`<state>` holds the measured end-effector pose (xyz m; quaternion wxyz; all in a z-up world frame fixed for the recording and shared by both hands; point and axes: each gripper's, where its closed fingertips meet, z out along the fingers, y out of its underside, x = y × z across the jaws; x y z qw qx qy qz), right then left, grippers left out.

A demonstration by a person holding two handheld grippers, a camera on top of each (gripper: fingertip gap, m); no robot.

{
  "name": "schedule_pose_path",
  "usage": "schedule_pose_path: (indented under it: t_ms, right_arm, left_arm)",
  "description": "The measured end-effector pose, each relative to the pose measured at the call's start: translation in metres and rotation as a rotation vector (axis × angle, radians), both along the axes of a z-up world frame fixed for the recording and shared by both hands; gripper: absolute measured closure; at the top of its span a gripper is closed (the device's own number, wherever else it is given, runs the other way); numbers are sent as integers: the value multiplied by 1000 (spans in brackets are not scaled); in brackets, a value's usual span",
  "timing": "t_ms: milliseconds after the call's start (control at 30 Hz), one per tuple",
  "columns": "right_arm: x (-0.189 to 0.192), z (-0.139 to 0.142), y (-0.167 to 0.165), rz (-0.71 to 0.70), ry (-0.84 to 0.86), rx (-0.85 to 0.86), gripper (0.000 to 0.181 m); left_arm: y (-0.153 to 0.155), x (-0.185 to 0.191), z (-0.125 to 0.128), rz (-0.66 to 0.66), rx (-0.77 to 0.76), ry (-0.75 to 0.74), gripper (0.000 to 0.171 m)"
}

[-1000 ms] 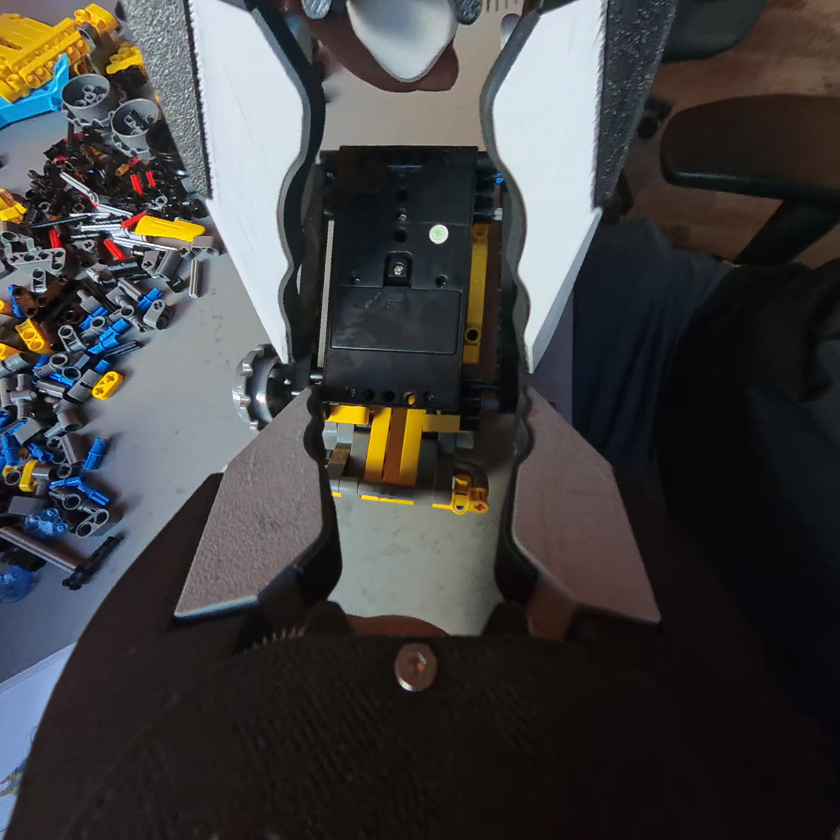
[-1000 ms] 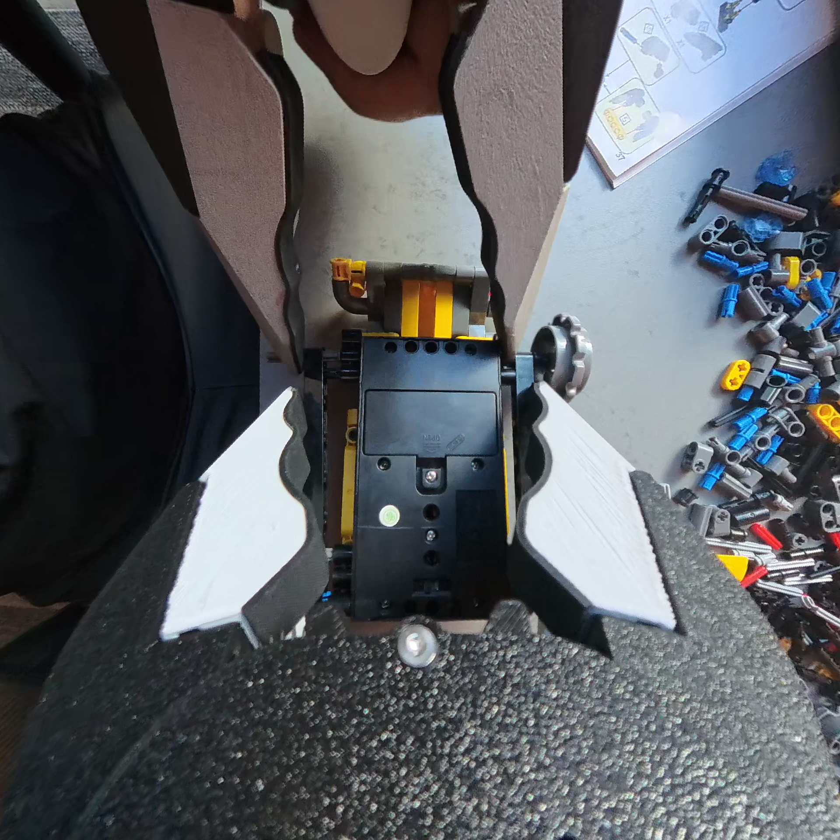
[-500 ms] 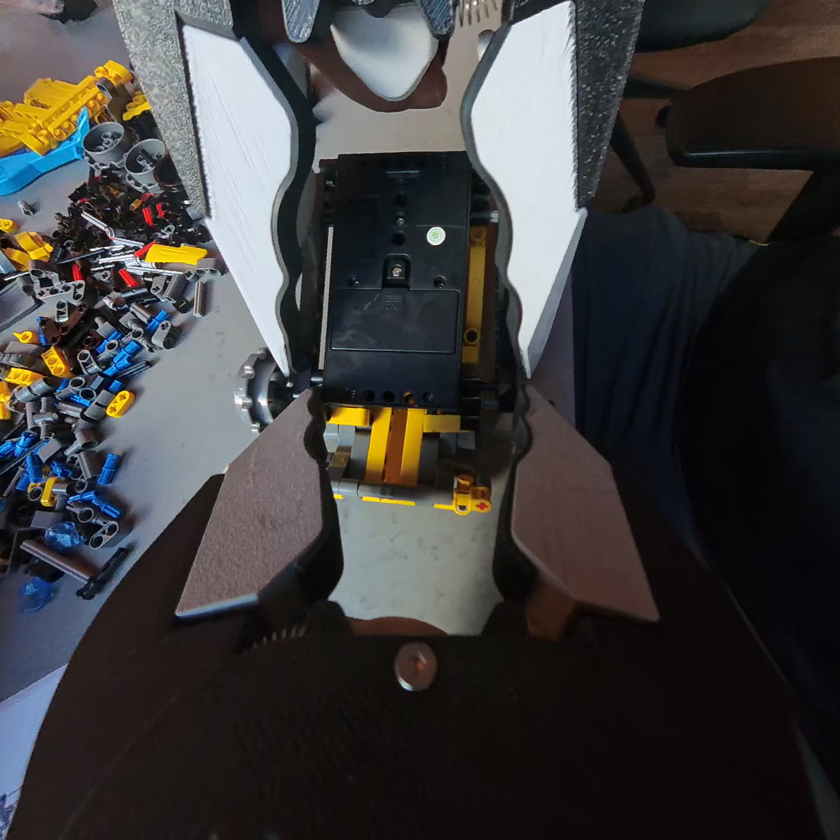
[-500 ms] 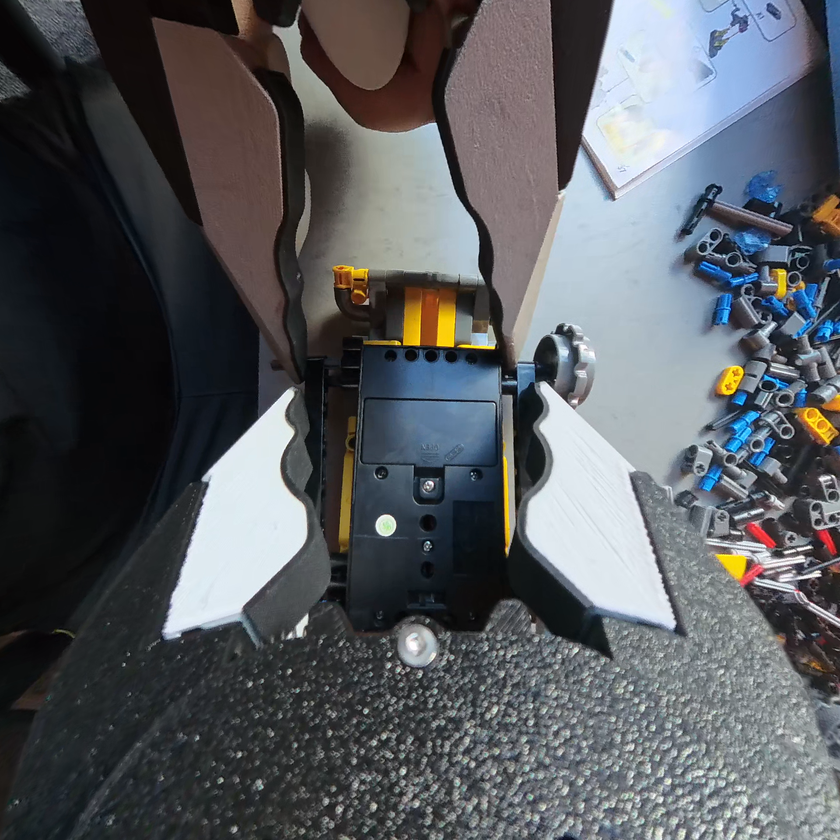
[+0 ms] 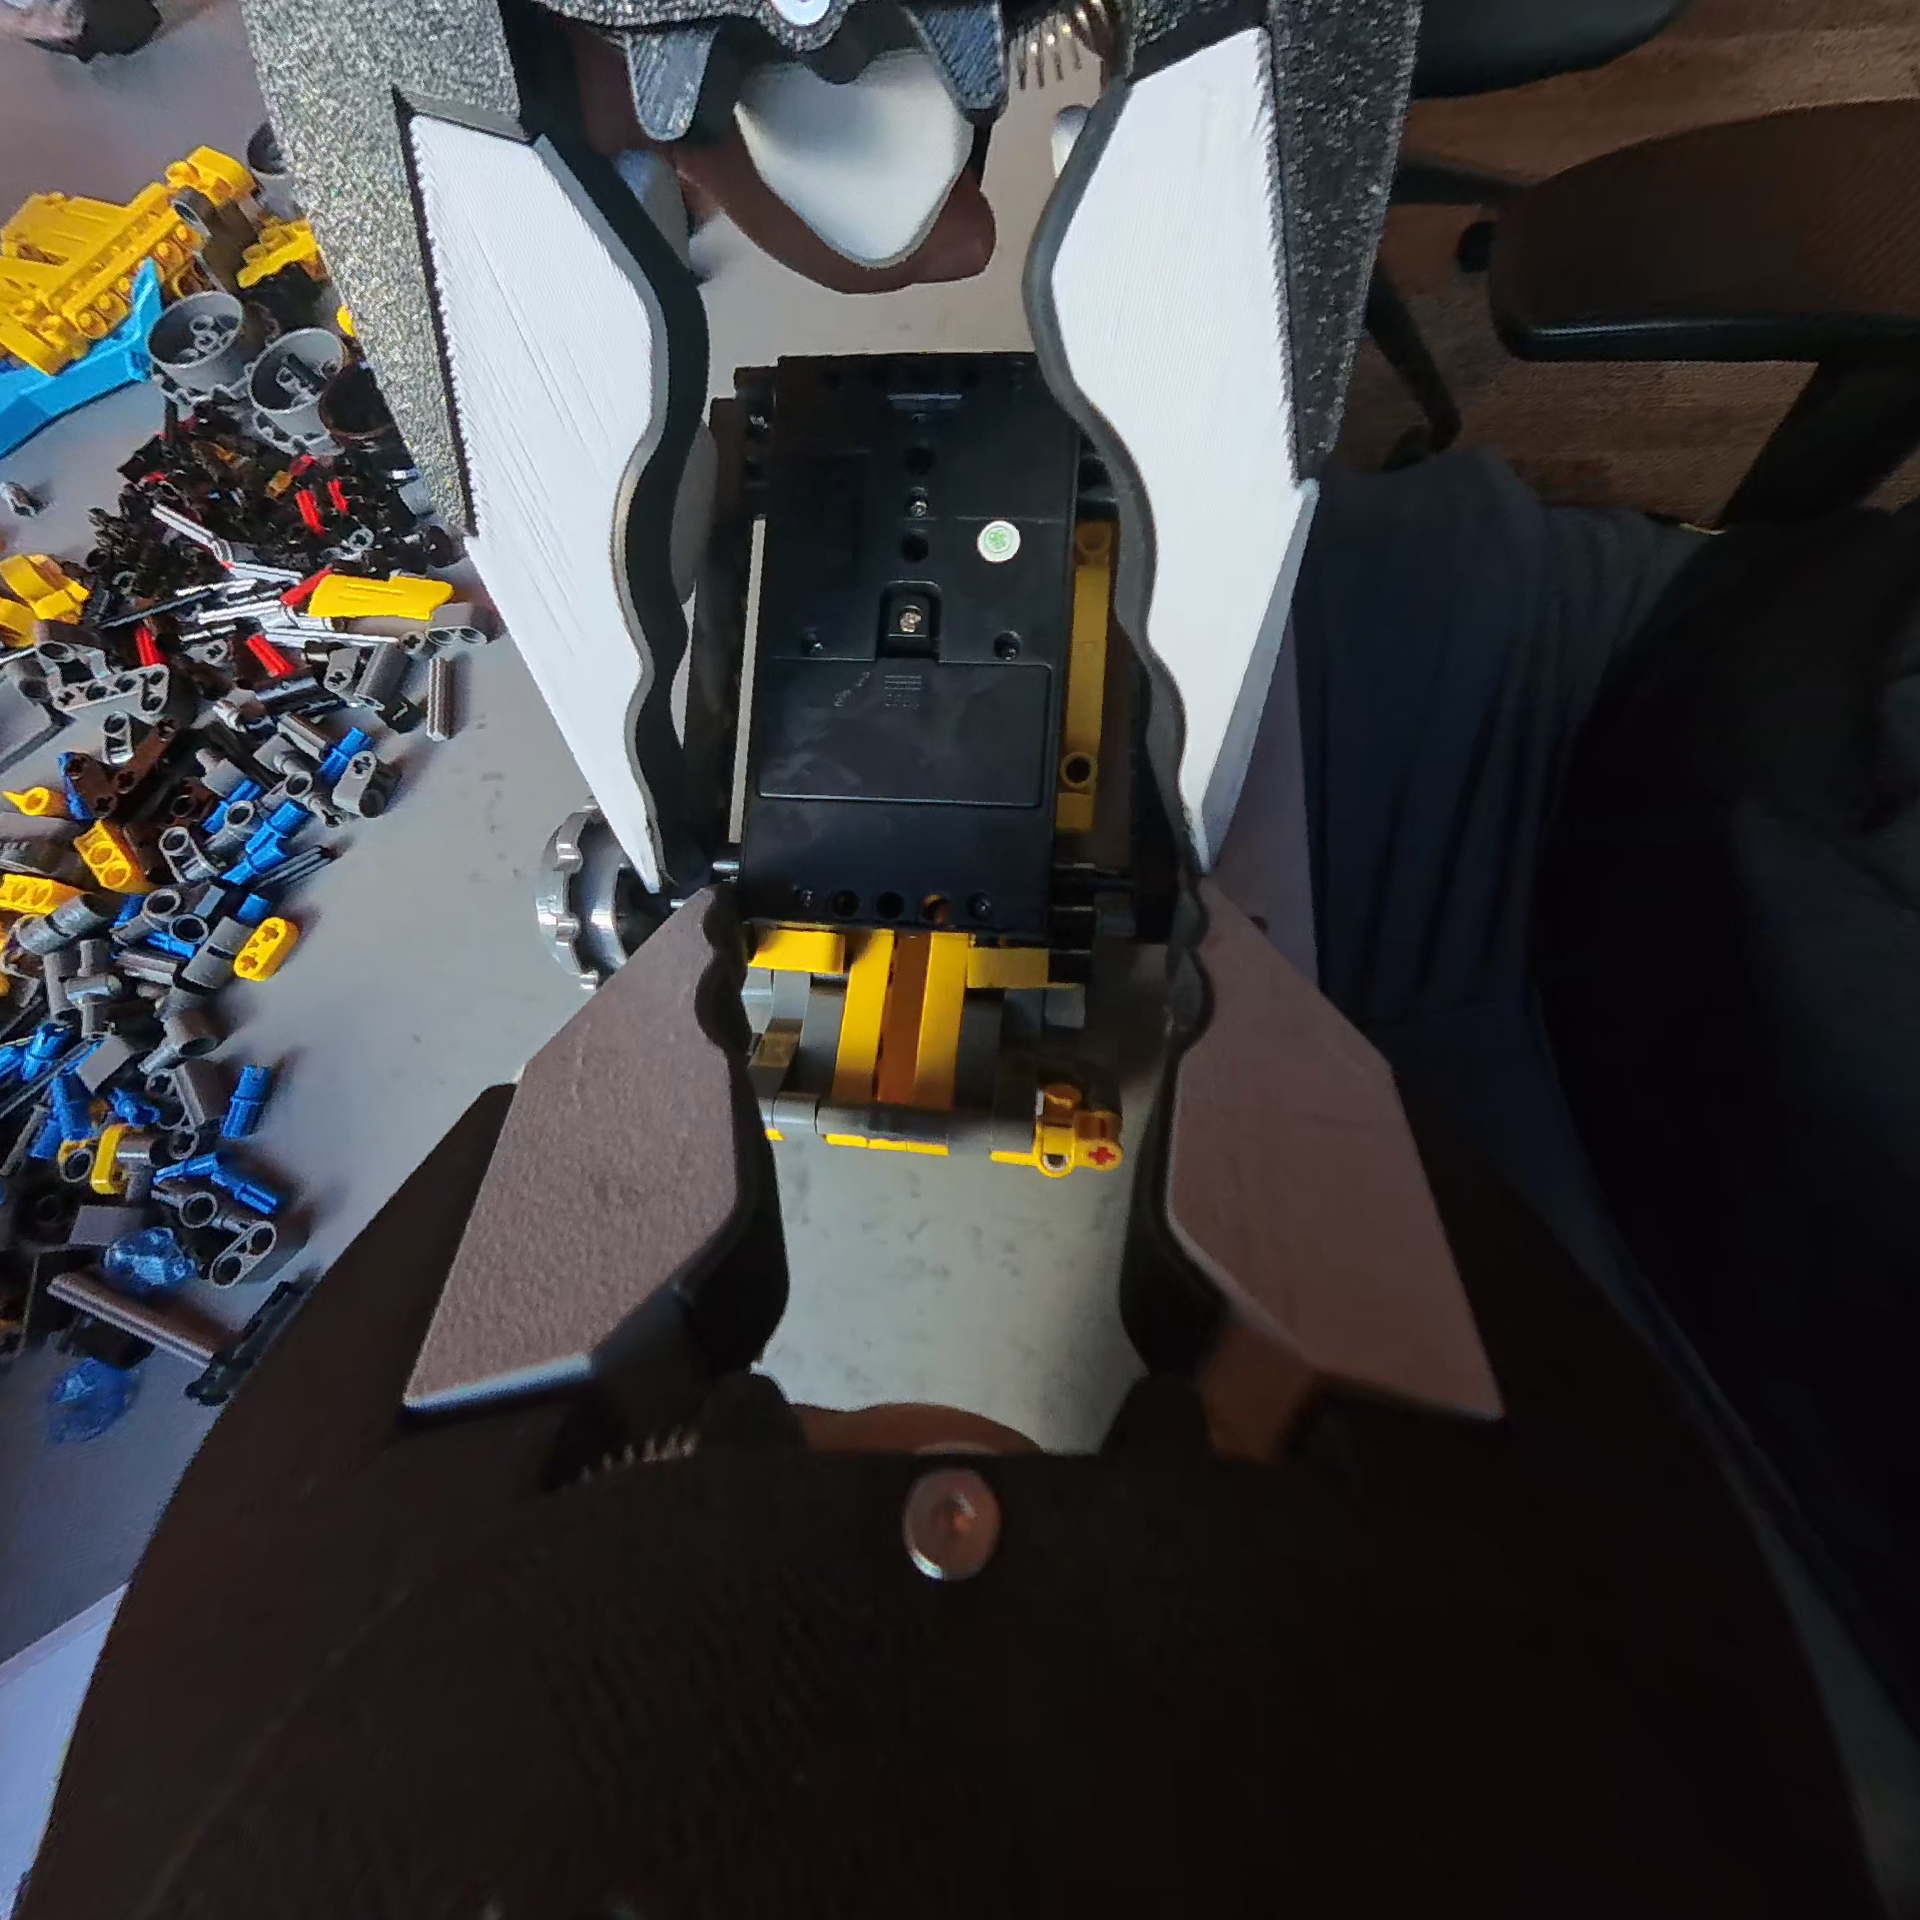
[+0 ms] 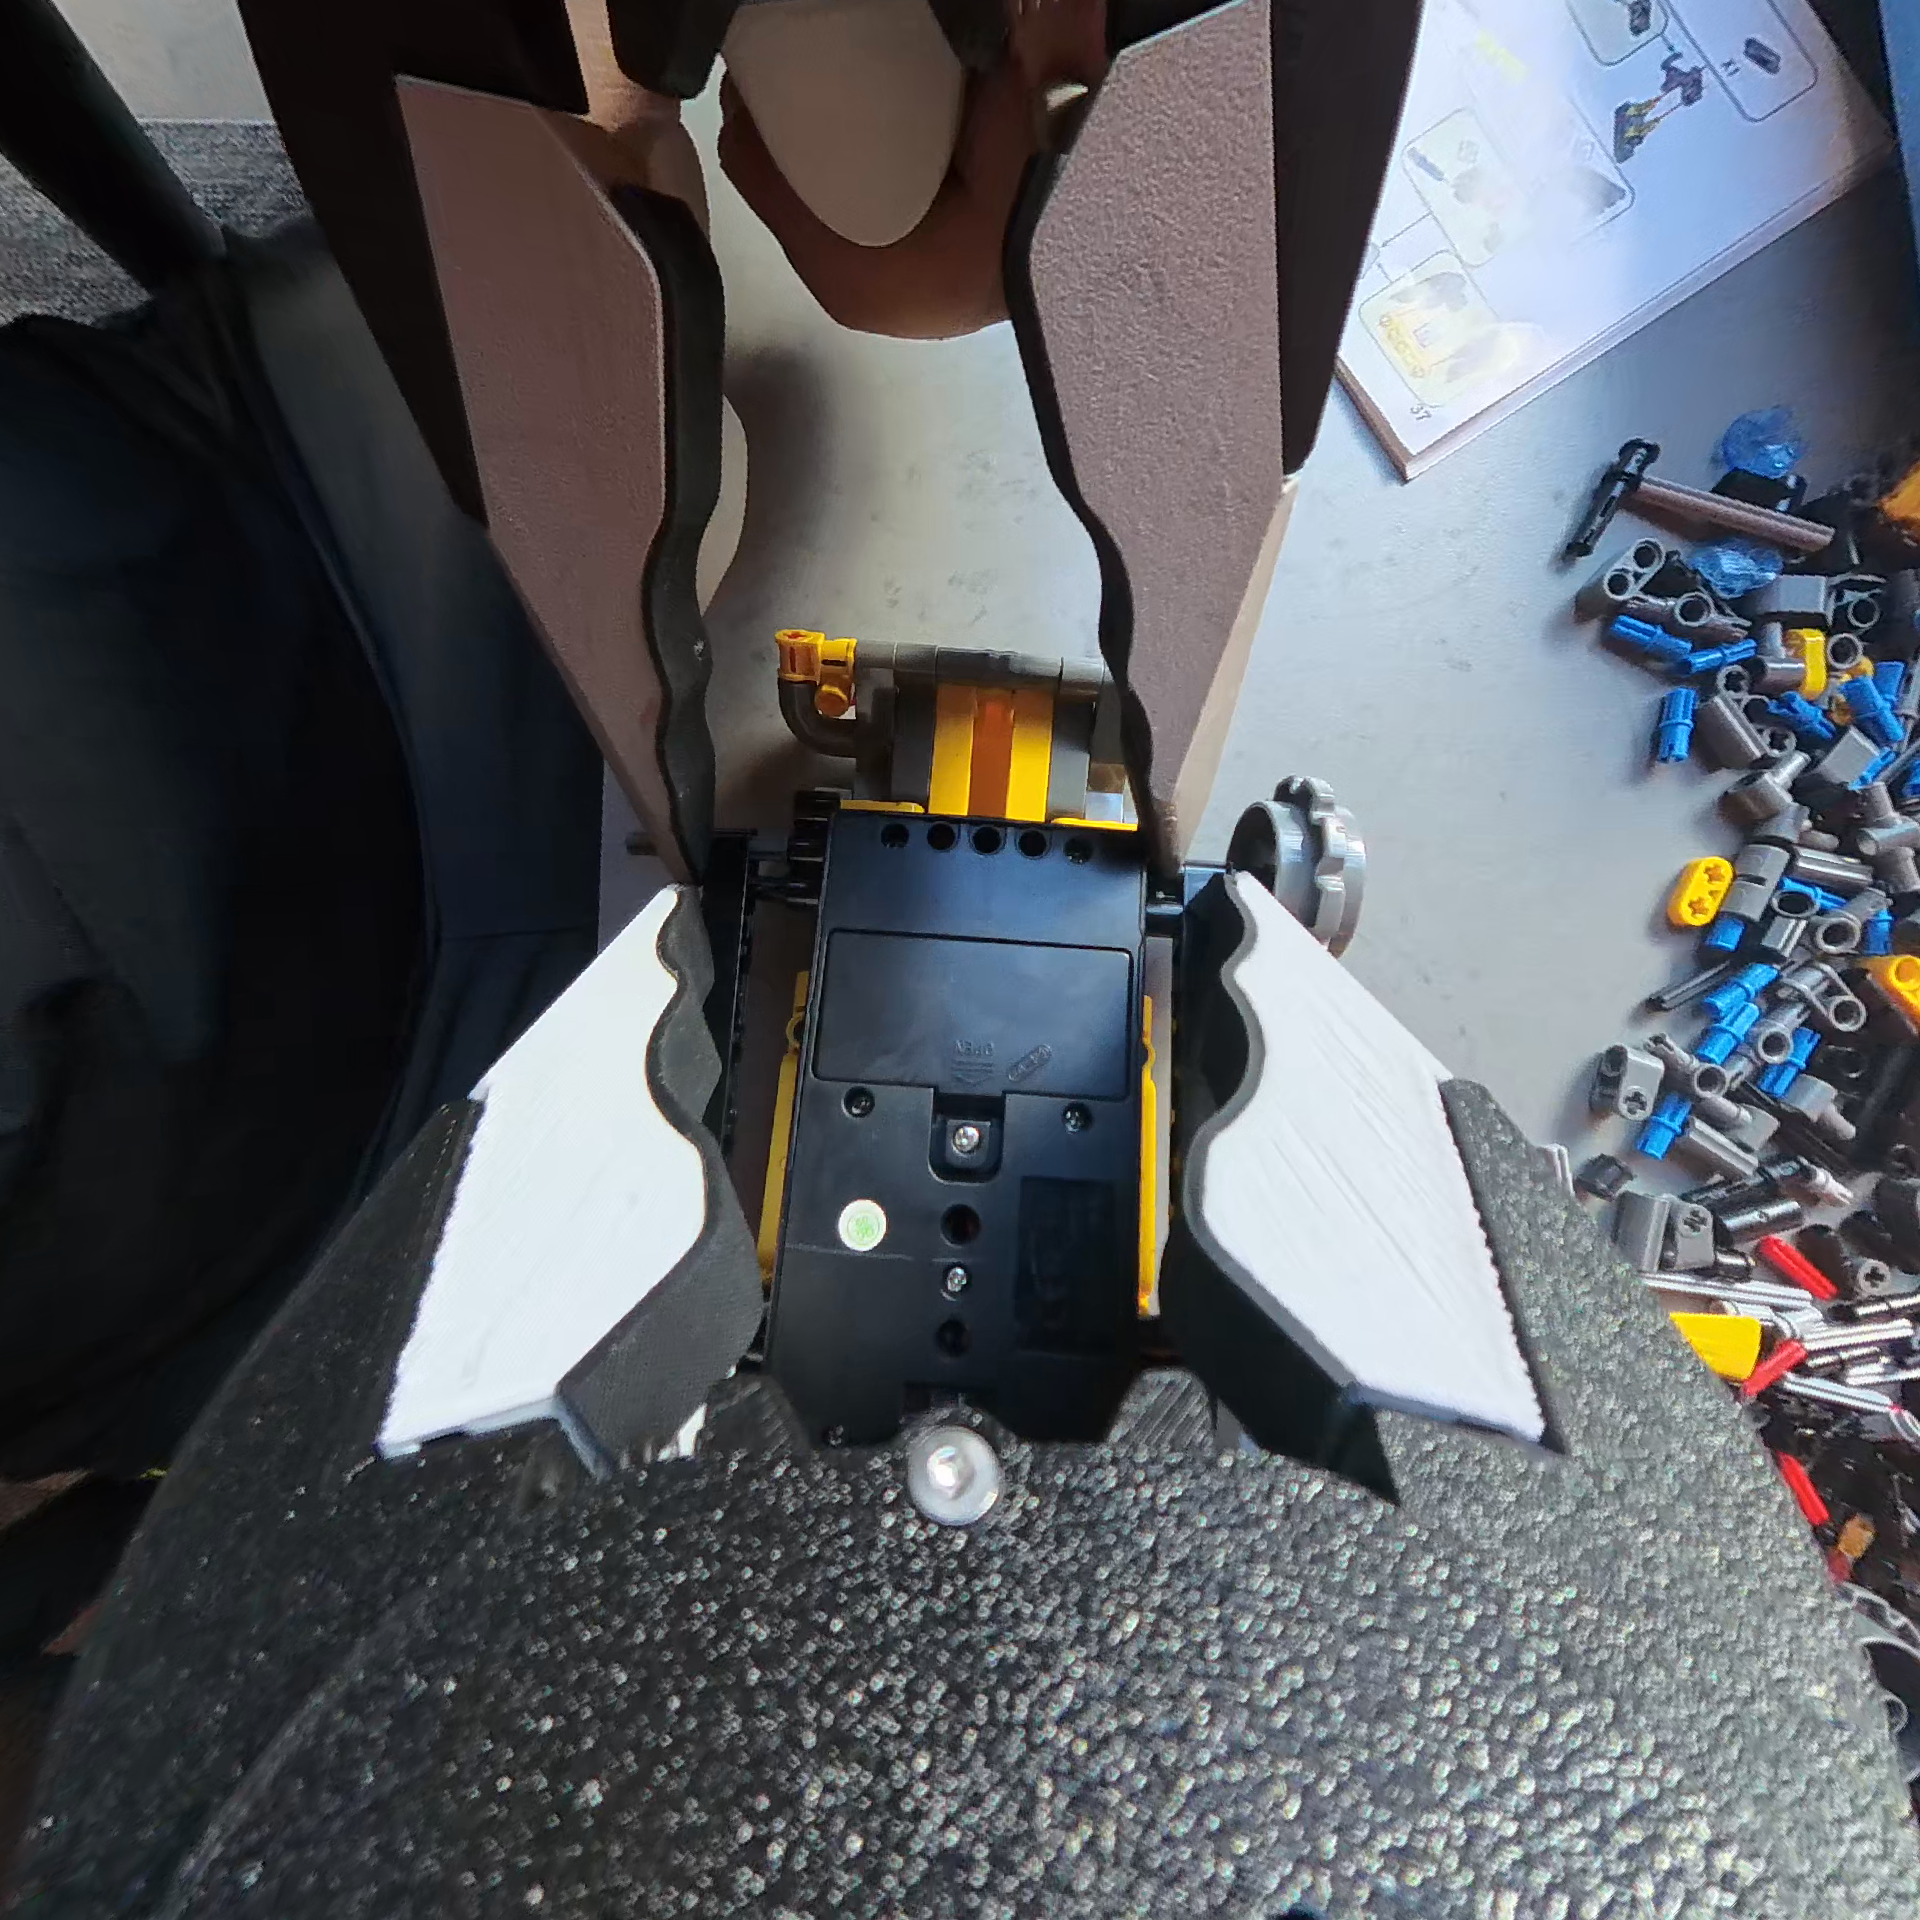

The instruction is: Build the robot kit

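Note:
A brick-built model (image 5: 904, 675) with a black battery box, yellow beams and a grey end hangs between both grippers above the grey table (image 5: 416, 987). My left gripper (image 5: 951, 925), with brown fingers, is shut on the sides of its yellow-and-grey end. My right gripper (image 6: 956, 899), with white fingers, is shut on the sides of the black box (image 6: 966, 1039) from the opposite end. The two gripper tips nearly meet. A grey toothed wheel (image 6: 1309, 862) sticks out of the model's side.
A heap of small blue, grey, black, red and yellow parts (image 5: 156, 831) covers the table beside the model, also seen in the right wrist view (image 6: 1766, 935). A yellow-and-blue assembly (image 5: 73, 281) lies farther off. A building booklet (image 6: 1558, 208) lies on the table. A person's dark clothing (image 5: 1455, 831) and a chair (image 5: 1662, 312) border the table. My two grippers' fingertips are within a few centimetres of each other. From either gripper's tips it is about 30 centimeters to the yellow-and-blue assembly (image 5: 73, 281).
Both grippers keep their hold on the model. The whole hold has drifted slightly over the table, and the black box sits a little deeper between the white fingers.

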<state>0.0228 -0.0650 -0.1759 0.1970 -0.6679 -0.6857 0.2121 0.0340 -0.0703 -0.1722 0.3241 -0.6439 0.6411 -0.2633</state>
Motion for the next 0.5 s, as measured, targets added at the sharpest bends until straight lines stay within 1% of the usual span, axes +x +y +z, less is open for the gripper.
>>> schedule_pose_path:
  t_ms: [167,267,433,500]
  right_arm:
    - [0,0,0,4,16,6,86]
    - [1,0,1,-2,26,4,86]
    - [3,0,2,-14,26,8,86]
    - [4,0,3,-11,19,-7,85]
  left_arm:
    - [1,1,0,-3,-1,0,93]
    - [2,3,0,-13,6,36,93]
    - [3,4,0,-12,-11,5,93]
    - [5,5,0,6,-46,-18,91]
